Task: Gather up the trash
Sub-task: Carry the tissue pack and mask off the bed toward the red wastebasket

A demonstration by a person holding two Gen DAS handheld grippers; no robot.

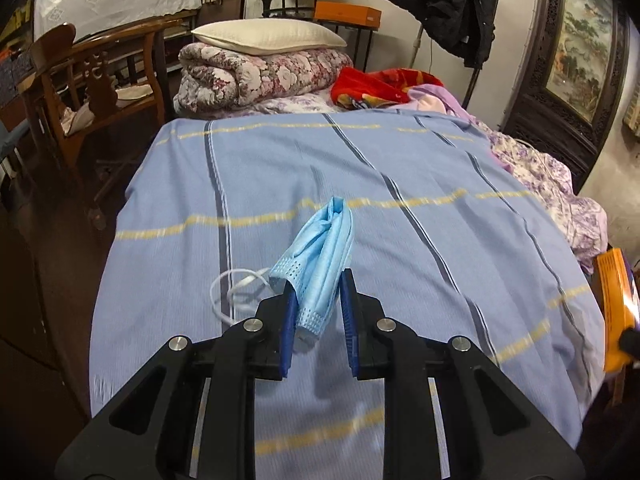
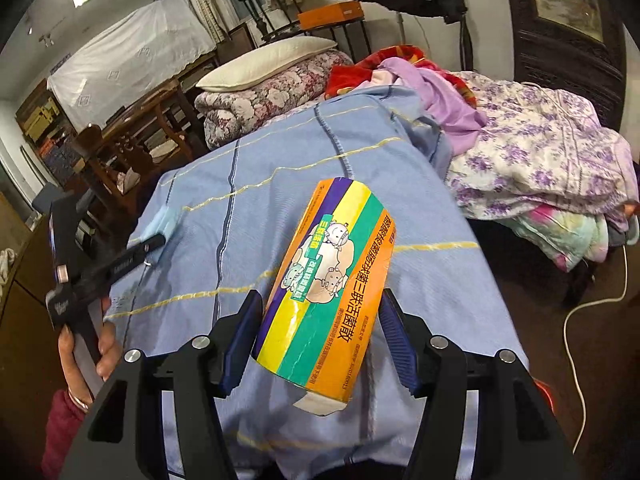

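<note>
Left wrist view first: I see my left gripper (image 1: 318, 304) low in the centre of the frame, its blue pads drawn in narrow on a crumpled blue face mask (image 1: 320, 256). I hold the mask by its lower end; the rest sticks up toward mid-frame over the striped blue bedsheet (image 1: 400, 200). A white ear loop (image 1: 236, 288) dangles loose just left of the pads. At the right edge I catch an orange sliver of the medicine box (image 1: 614, 308). My worry here is the grip: only a bunched corner of soft fabric sits between the pads, so a quick swing could let it slide out, and the hanging loop could snag on bedding or on the other gripper

Right wrist view: my right gripper (image 2: 320, 344) fills the bottom of the frame, fingers set fairly wide and pressed on the two long sides of the striped box, purple, yellow, green and orange, with printed characters. The box tilts toward the upper centre, above the sheet, and its lower flap looks open and white. At the left edge a hand (image 2: 86, 344) grips the handle of the other gripper, with a bit of blue mask at its tip. I judge the thin card could buckle or pivot between the pads, and anything left inside could drop through that flap
</note>
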